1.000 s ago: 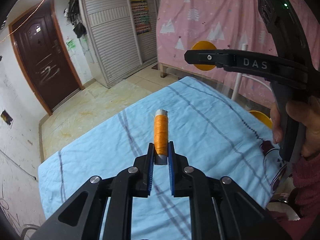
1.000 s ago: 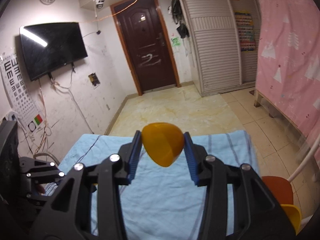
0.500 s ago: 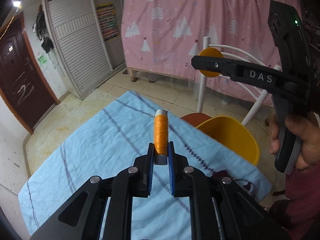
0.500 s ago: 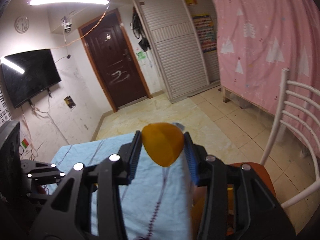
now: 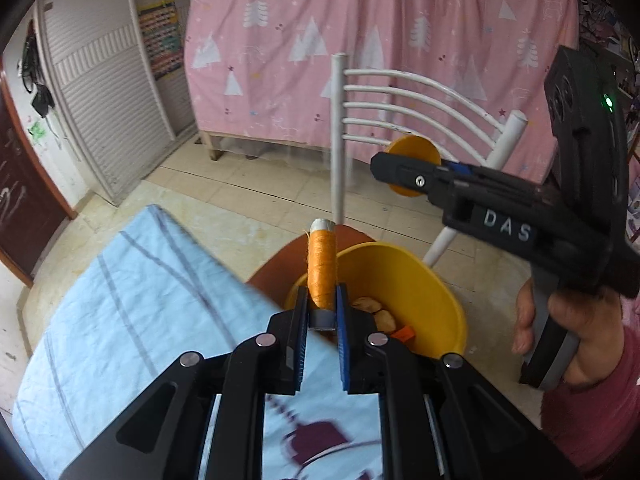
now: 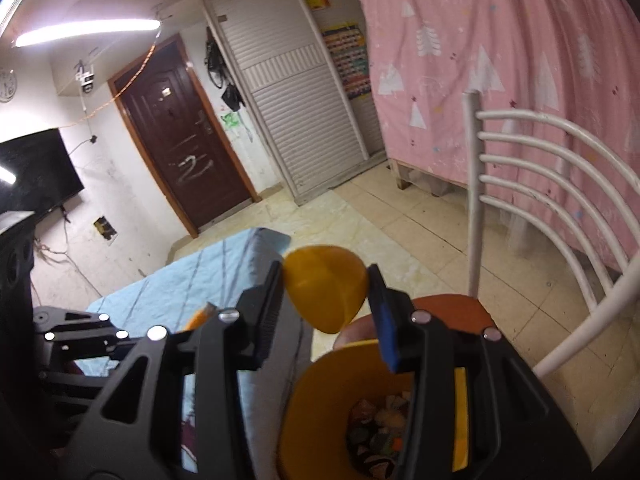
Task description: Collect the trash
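Over the yellow bin (image 5: 432, 280) on the brown chair seat (image 6: 452, 308), the left gripper (image 5: 322, 312) has its fingers clamped on an orange thread spool (image 5: 321, 268) pointing up, while the right gripper (image 6: 326, 304) pinches a yellow plastic half-shell (image 6: 326, 290). Bin's already got scraps inside, right beside the blue-clothed bench (image 5: 132, 300).
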Motion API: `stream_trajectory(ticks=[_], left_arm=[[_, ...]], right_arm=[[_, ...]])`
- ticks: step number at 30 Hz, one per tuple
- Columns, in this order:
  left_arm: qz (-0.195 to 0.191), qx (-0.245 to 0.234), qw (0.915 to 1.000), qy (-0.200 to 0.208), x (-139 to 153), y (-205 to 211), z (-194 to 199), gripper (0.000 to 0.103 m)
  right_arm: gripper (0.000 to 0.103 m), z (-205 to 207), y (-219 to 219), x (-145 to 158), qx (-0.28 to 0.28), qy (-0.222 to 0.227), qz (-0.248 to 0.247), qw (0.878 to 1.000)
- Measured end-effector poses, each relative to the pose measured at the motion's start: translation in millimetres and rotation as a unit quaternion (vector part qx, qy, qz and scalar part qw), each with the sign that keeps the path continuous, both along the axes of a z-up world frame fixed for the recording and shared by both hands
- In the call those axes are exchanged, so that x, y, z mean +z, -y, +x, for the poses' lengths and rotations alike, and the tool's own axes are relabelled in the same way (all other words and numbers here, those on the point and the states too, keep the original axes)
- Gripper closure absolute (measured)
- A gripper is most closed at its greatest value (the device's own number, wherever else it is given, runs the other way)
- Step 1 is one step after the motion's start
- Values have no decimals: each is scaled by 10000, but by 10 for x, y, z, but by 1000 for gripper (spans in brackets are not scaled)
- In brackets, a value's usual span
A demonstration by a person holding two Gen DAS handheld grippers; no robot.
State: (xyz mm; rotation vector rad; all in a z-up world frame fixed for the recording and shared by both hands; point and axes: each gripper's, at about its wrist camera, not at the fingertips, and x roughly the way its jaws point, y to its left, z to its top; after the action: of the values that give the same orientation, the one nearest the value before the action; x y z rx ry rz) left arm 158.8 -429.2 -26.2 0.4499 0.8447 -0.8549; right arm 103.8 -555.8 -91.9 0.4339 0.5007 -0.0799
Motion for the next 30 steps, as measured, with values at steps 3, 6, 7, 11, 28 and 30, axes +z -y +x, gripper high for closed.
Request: stream_trajectory(ticks=[3,6,7,11,28,30], left_arm=[[-28,-75,9999,-124,-73,180,-3,99],[-61,-18,9995,-294,-131,302,57,97],[-52,15,9995,-305,-151,322,78,97],[-25,143,9991,-387,-201,303,144,76],[-687,1028,9922,-174,124,-410,170,36],[-854,1194,9891,-89,196,-590,144,31]], right_arm=[[63,-55,92,-62,-99,-32,58,9999],[63,-105,159,-128,-153,-84,78,9998],[63,-102,165,-136,-157,-97,88,9998],[62,-100,172,-198,-162,-175,115,9996],[6,88,-107,-73,247,118,523,9983],[6,118,-191,-11,328,213,501,9980]])
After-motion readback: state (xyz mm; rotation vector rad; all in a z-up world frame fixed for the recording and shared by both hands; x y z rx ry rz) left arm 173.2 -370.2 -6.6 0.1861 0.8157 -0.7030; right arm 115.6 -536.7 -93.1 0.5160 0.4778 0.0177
